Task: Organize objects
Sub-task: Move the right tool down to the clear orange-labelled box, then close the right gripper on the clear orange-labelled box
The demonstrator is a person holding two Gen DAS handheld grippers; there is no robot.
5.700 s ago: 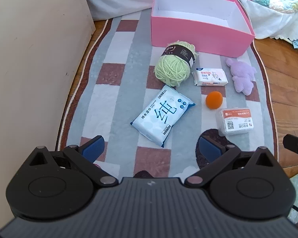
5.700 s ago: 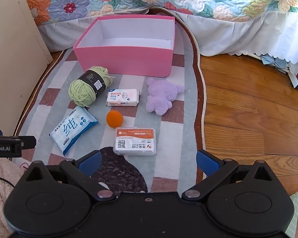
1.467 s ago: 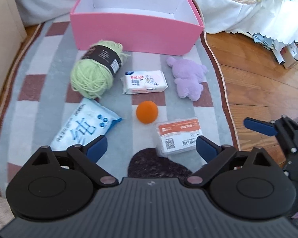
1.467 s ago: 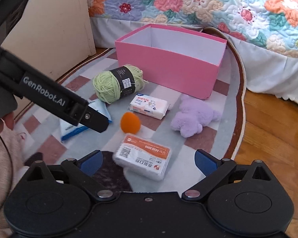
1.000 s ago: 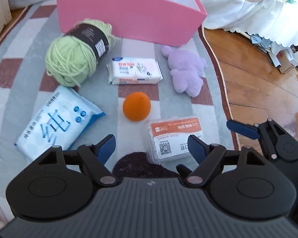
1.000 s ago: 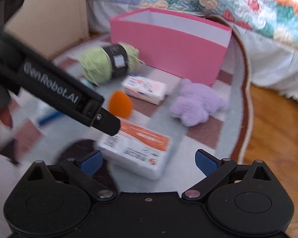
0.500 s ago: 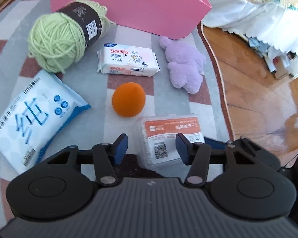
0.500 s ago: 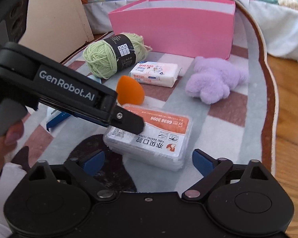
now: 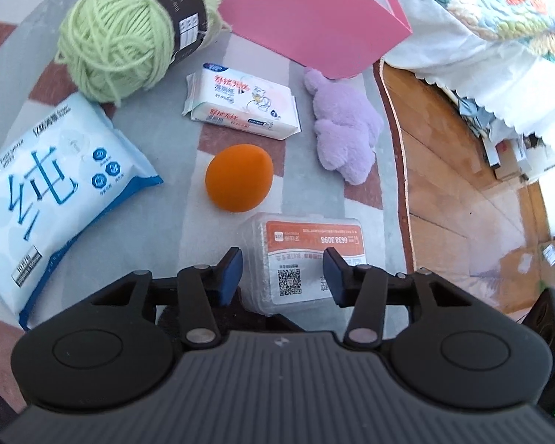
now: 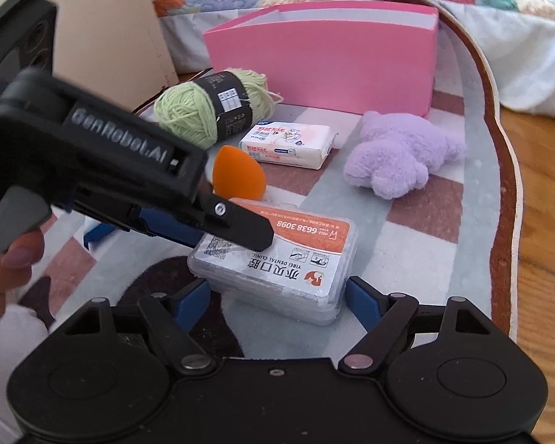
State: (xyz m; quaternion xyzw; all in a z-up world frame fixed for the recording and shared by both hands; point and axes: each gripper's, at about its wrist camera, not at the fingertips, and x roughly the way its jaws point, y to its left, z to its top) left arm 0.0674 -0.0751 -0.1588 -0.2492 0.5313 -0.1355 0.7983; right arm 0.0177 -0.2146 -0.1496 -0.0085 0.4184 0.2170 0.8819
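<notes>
Left gripper (image 9: 282,273): my fingers are spread, one on each side of the near end of the clear box (image 9: 302,259); I can't tell whether the pads touch its walls yet.

Right gripper (image 10: 275,299): spread as well, straddling the same box's (image 10: 277,263) near edge from its own side, with gaps that look small on both sides.

Risk – collision: both tools crowd one small item. In the right wrist view the left gripper's (image 10: 236,238) finger lies across the box's lid, so if I close both at once I expect them to knock each other or shove the box aside.

Risk – slip: the box is smooth, hard plastic with rounded corners. I'd judge a shallow pinch at one end lets it pivot or squirt out.

Risk – neighbours: the orange sponge (image 9: 239,178) sits just beyond the box and would likely roll if nudged.

The box: flat, rectangular, translucent, with an orange and white label carrying a QR code; it lies flat on the checked rug (image 9: 159,122), closest of all the items to me.

Destination: the pink box (image 10: 325,70) stands at the rug's far end – yarn ball (image 9: 129,33), tissue pack (image 9: 244,105), wipes pack (image 9: 44,188) and purple plush (image 9: 346,137) lie between, none of them inside as far as I can see.
</notes>
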